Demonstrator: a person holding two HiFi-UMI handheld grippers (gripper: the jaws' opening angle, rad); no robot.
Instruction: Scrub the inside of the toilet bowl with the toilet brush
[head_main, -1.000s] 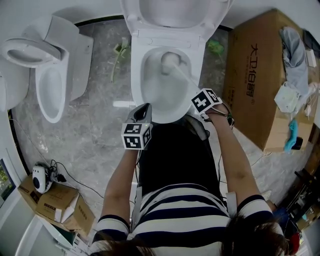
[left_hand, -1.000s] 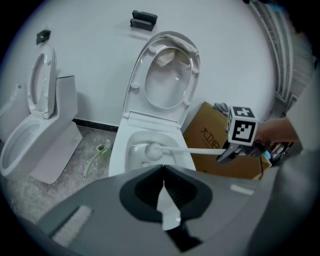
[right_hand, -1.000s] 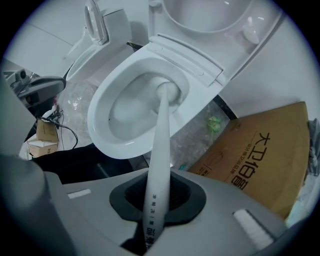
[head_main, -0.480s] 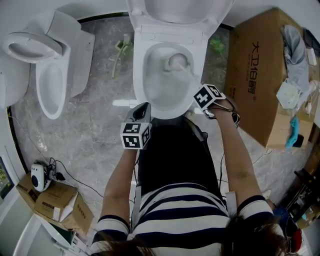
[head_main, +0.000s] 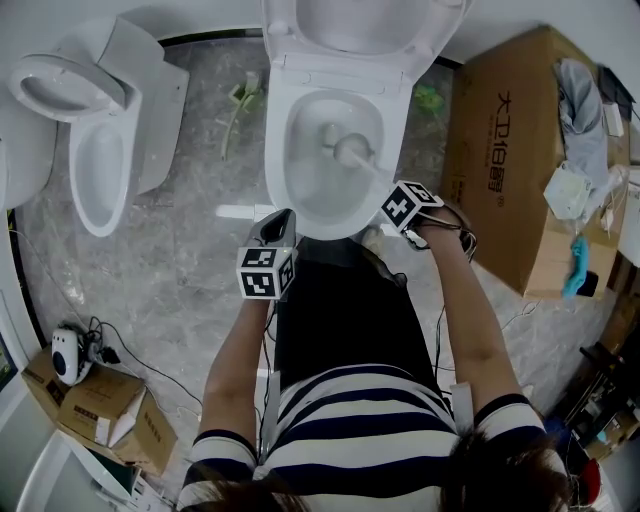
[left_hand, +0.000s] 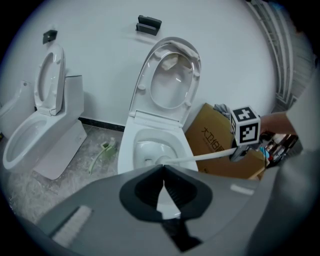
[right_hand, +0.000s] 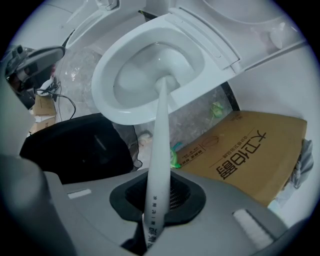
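The white toilet bowl (head_main: 300, 190) stands straight ahead with its lid and seat raised (head_main: 350, 20). A white toilet brush (head_main: 351, 151) has its head down inside the bowl, right of centre. My right gripper (head_main: 388, 187) is at the bowl's front right rim, shut on the brush handle (right_hand: 159, 145), which runs from the jaws to the brush head (right_hand: 167, 82). My left gripper (head_main: 283, 216) hovers by the front left rim, shut and holding nothing. The left gripper view shows its closed jaws before the bowl (left_hand: 150, 145), with the handle (left_hand: 210, 155) crossing from the right.
A second toilet (head_main: 100, 170) stands at the left. A large cardboard box (head_main: 500, 150) with cloths on top is close on the right. Small boxes (head_main: 100, 400), a white device (head_main: 65, 355) and cables lie at lower left. A green item (head_main: 240, 100) lies on the marble floor.
The brush head has slid from the back of the bowl toward me and slightly right. The right gripper shifted a little with it. The left gripper has stayed put.
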